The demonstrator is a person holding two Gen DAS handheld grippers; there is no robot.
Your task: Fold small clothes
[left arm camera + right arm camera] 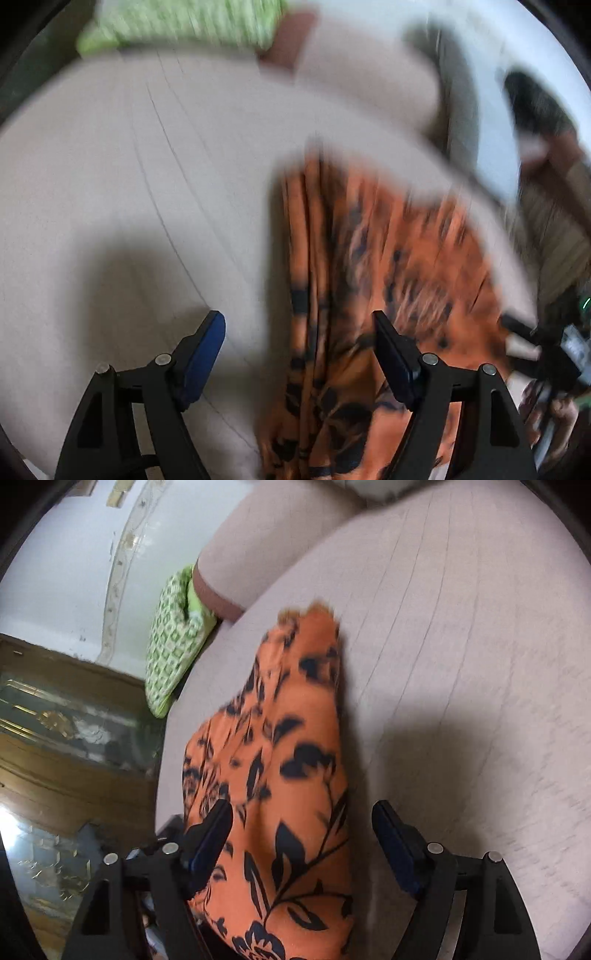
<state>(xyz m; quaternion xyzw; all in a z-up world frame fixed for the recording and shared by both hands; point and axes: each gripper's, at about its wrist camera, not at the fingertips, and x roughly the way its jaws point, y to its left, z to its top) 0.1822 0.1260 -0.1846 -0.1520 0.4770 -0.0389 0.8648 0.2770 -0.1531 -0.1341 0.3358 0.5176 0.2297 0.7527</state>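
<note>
An orange garment with a black floral print (373, 280) lies on the pale pink sofa seat (122, 177). In the left wrist view my left gripper (299, 325) is open above the garment's left edge, holding nothing. In the right wrist view the same garment (288, 782) lies folded lengthwise, running away from the camera. My right gripper (303, 816) is open over its near part, holding nothing. The left fingertip (218, 823) is over the cloth, the right one over bare seat. The right gripper also shows blurred at the right edge of the left wrist view (543, 343).
A green and white patterned cushion (173, 642) leans at the sofa's far end by the armrest (266, 542). It also shows in the left wrist view (181, 22). A wooden, glass-topped table (62, 731) stands beyond the seat's left edge.
</note>
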